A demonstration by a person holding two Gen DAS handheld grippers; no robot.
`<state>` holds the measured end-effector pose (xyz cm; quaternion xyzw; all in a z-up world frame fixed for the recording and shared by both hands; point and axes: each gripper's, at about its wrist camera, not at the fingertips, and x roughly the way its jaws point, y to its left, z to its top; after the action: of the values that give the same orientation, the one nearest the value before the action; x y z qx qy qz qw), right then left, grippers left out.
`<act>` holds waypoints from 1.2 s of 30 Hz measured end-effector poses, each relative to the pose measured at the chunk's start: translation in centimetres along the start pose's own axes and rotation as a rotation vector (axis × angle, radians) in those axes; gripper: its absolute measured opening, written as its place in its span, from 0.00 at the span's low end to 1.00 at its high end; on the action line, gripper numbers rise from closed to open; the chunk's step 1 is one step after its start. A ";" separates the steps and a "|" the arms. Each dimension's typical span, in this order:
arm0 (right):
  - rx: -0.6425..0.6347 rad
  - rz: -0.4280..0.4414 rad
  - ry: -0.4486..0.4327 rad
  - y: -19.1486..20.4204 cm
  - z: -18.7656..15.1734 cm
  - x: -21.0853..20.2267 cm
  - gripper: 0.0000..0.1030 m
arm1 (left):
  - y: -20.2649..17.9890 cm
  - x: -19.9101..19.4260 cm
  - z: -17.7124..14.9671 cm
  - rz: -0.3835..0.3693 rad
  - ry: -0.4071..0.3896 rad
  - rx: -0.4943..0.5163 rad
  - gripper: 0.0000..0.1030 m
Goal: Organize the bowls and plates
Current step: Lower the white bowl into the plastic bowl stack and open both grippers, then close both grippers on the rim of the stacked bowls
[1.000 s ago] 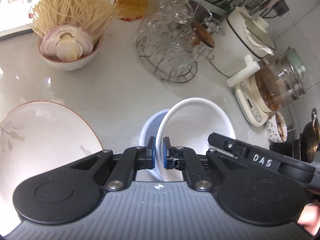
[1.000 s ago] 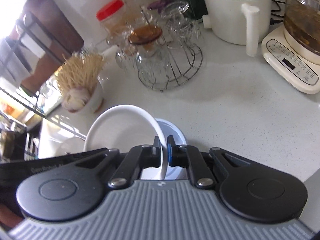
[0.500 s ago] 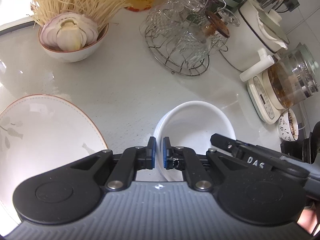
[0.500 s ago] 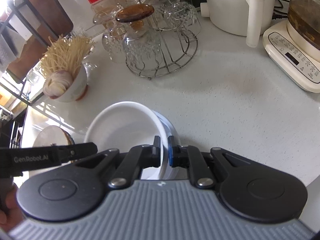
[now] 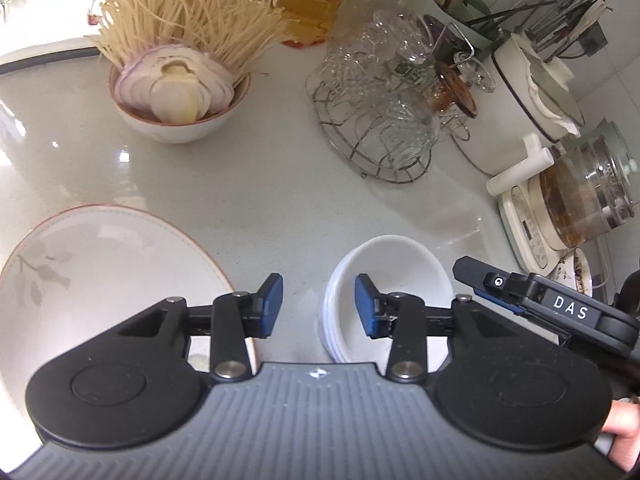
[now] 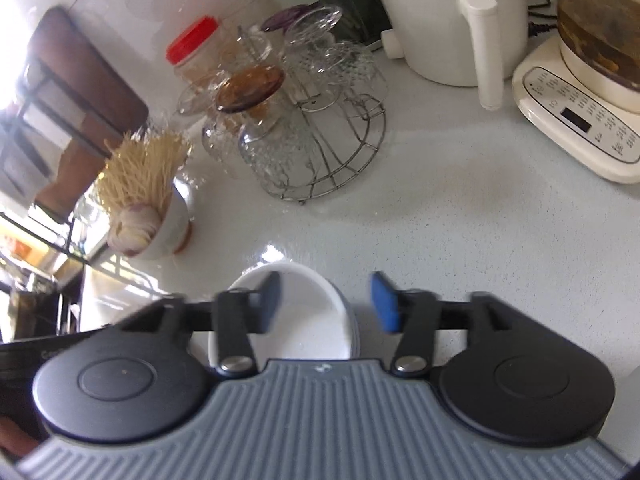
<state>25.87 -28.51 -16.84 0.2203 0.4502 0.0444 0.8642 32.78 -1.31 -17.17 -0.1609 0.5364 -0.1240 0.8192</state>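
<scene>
A white bowl (image 5: 400,276) sits nested in a stack of white bowls on the grey counter. It also shows in the right wrist view (image 6: 308,316). My left gripper (image 5: 318,304) is open, its jaws astride the stack's left rim. My right gripper (image 6: 326,300) is open, its jaws astride the stack's right rim. A large white plate with a leaf pattern (image 5: 100,272) lies on the counter left of the bowls. The right gripper's finger (image 5: 520,292) shows at the right of the left wrist view.
A bowl of onion and dry noodles (image 5: 176,92) stands at the back left. A wire rack of glass cups (image 5: 384,120) stands behind the bowls. A white pot (image 6: 448,28) and a glass kettle on its base (image 6: 580,120) stand at the right. A red-lidded jar (image 6: 192,44) stands by the wall.
Both grippers held the white bowl's rim, lowered it into the stack, then opened and let it go.
</scene>
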 end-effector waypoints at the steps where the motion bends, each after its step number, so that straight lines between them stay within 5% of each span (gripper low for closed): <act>1: 0.031 0.007 0.014 -0.4 0.0 0.2 0.55 | -0.2 0.1 0.1 -0.007 0.000 0.009 0.46; 10: 0.199 0.036 0.106 -3.4 -0.9 2.2 0.55 | -1.2 3.0 -0.3 -0.017 0.056 0.055 0.48; 22: 0.224 0.082 0.199 -3.8 -1.9 4.1 0.52 | -1.2 5.6 -0.9 0.000 0.119 0.053 0.47; 28: 0.219 0.088 0.219 -3.6 -2.0 4.5 0.37 | -1.1 6.0 -0.7 0.002 0.108 0.045 0.47; 34: 0.241 0.094 0.233 -3.8 -1.9 4.8 0.26 | -1.4 6.1 -0.9 0.018 0.100 0.072 0.36; 36: 0.242 0.101 0.239 -3.9 -1.9 4.9 0.25 | -1.4 6.1 -0.8 0.014 0.098 0.073 0.25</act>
<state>26.79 -30.04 -23.09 0.3383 0.5402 0.0588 0.7683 34.44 -4.98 -22.07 -0.1208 0.5721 -0.1455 0.7981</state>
